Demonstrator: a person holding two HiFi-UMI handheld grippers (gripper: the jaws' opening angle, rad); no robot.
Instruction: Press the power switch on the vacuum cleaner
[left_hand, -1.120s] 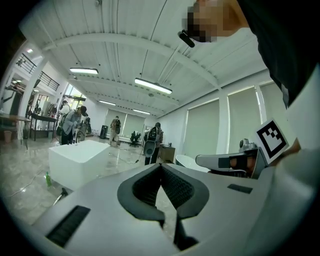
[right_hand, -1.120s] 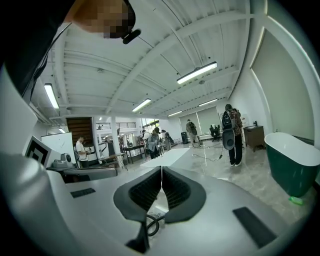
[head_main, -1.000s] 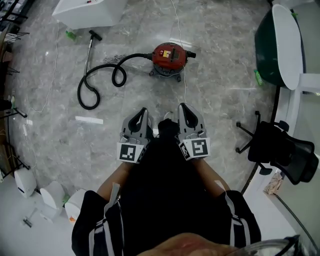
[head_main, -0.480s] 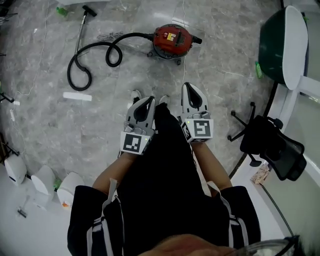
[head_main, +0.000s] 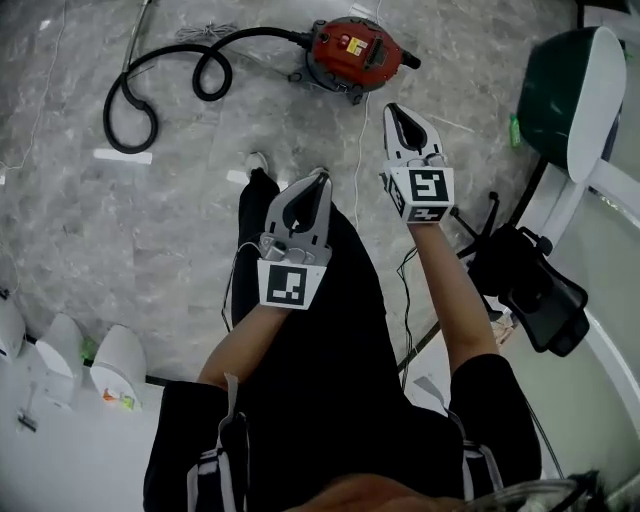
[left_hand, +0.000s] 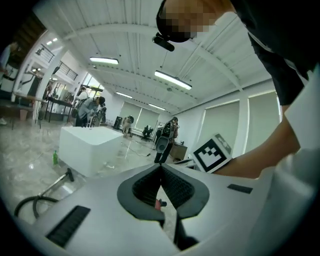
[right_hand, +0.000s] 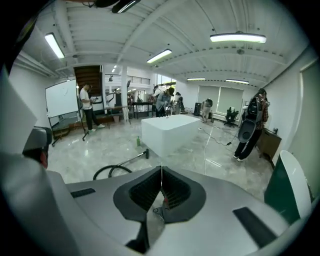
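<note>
The red vacuum cleaner (head_main: 355, 50) stands on the grey marble floor at the top of the head view, its black hose (head_main: 150, 95) coiled to the left. My right gripper (head_main: 393, 108) is stretched forward, its shut tip a short way below and right of the vacuum and not touching it. My left gripper (head_main: 321, 180) is held lower and closer to my body, also shut and empty. In the left gripper view the jaws (left_hand: 160, 167) meet with nothing between them. The right gripper (right_hand: 161, 172) looks the same in its own view. I cannot make out the power switch.
A black office chair (head_main: 530, 285) and a green-and-white chair (head_main: 570, 90) stand to the right. White objects (head_main: 110, 365) sit at the lower left. A white cable (head_main: 356, 150) runs from the vacuum. A large white block (right_hand: 170, 132) and several people are farther off.
I have stepped closer to the vacuum. The right gripper has reached forward toward it, while the left gripper has stayed near my body. Both stayed shut.
</note>
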